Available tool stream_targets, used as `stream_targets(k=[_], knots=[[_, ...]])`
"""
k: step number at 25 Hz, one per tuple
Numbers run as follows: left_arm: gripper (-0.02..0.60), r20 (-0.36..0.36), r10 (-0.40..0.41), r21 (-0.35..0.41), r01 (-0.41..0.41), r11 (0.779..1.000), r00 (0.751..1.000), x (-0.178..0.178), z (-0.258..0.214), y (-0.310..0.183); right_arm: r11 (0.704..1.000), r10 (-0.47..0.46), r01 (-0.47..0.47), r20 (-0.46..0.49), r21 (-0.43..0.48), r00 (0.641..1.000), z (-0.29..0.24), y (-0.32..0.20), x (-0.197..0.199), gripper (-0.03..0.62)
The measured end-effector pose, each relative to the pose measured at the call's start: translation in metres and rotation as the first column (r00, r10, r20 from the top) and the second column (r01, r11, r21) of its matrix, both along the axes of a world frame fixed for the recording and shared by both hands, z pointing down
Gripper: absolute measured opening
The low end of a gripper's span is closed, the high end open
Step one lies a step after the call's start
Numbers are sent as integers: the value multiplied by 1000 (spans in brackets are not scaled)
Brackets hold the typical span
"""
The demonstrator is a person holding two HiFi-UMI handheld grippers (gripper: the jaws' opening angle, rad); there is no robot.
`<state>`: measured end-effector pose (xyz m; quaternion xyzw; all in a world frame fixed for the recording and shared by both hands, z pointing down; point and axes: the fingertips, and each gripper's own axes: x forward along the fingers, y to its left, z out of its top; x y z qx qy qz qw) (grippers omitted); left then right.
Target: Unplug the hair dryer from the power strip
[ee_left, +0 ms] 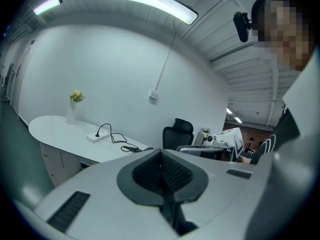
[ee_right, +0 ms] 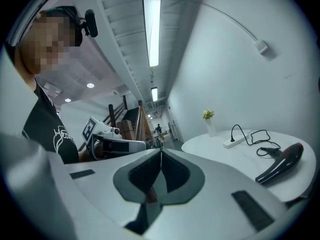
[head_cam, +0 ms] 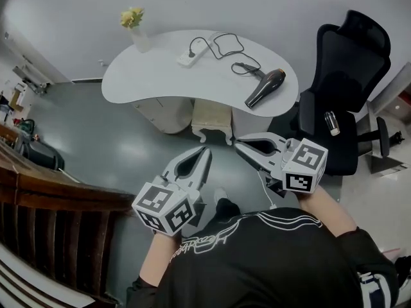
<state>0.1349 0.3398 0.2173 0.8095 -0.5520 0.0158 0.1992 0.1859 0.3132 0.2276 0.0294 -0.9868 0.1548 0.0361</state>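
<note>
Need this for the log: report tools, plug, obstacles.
Left tool, right tool shut, empty, short of table. Dryer on table, plug in strip. Chair at table's right, away from strip.

White kidney-shaped table point(head_cam: 160, 76) is sitting upper middle of the head view, on a grey-green floor point(head_cam: 115, 146). Vase point(head_cam: 139, 38) with yellow flowers is standing upright near the table's upper-left edge. White power strip point(head_cam: 191, 55) is lying just right of the vase, with a black cord point(head_cam: 225, 45) plugged into it and looping rightward across the top. Black hair dryer point(head_cam: 265, 87) is lying on its side at the table's right end, well apart from the strip. Black office chair point(head_cam: 340, 88) is standing on the floor just right of the table.
</note>
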Motion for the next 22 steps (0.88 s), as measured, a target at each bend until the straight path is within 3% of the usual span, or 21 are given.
stream_targets(k=[12, 22], knots=[[2, -45, 42, -28, -43, 999, 998, -137, 15, -127, 997, 77, -77, -42, -15, 996, 10, -124, -123, -3], [3, -28, 89, -28, -90, 996, 996, -168, 31, -186, 991, 119, -122, -51, -51, 992, 31, -179, -151, -3]])
